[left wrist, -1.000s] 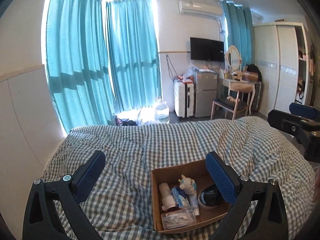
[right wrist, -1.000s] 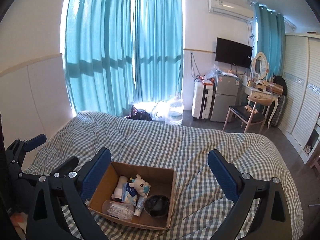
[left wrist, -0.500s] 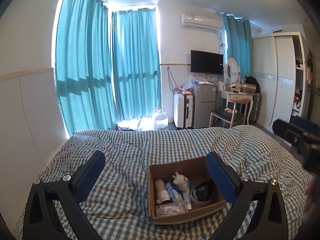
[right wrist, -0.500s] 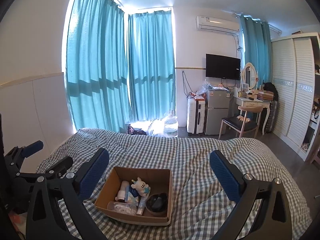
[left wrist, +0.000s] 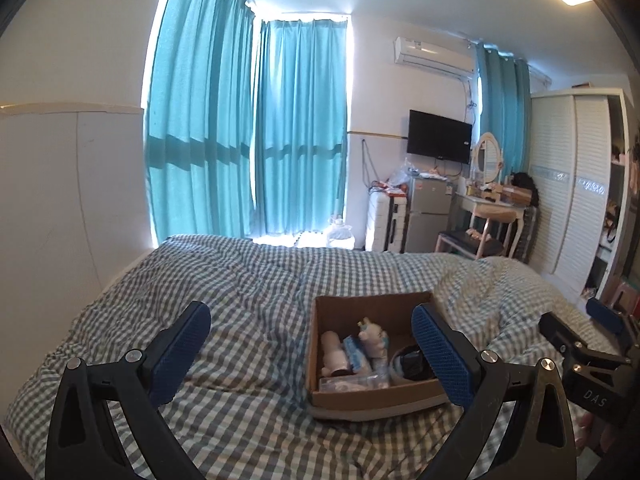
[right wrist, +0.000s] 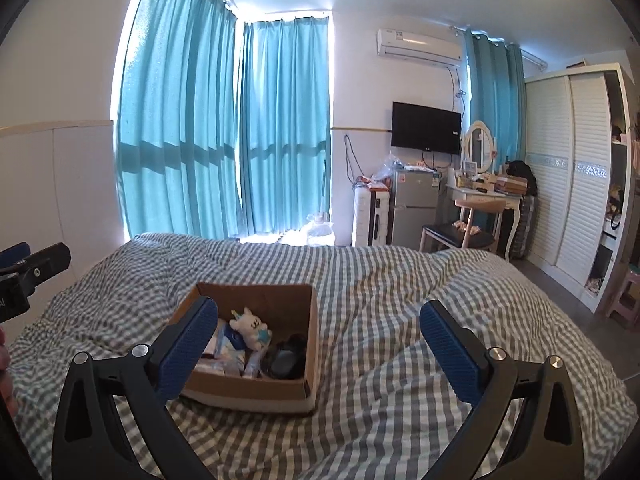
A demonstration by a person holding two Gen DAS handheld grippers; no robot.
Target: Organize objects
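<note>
A brown cardboard box (left wrist: 372,307) sits on the checked bed cover; it also shows in the right wrist view (right wrist: 256,295). Inside are a small white plush toy (left wrist: 371,335) (right wrist: 249,323), a white bottle (left wrist: 333,351), a blue packet (left wrist: 357,356), a clear bag (left wrist: 352,383) and a black round object (left wrist: 412,363) (right wrist: 285,357). My left gripper (left wrist: 312,340) is open and empty, held above the bed with its right finger over the box's right side. My right gripper (right wrist: 320,340) is open and empty, its left finger over the box's left side.
The bed (right wrist: 400,280) has a rumpled grey-checked cover. Teal curtains (right wrist: 224,128) hang behind it. A suitcase, small fridge (right wrist: 414,208), dressing table, chair (right wrist: 456,236) and white wardrobe (right wrist: 568,184) stand at the far right. A white panel wall (left wrist: 60,208) is on the left.
Both grippers have pulled back and tilted up, so the box sits lower and farther in view and more ceiling shows. The jaws stay open.
</note>
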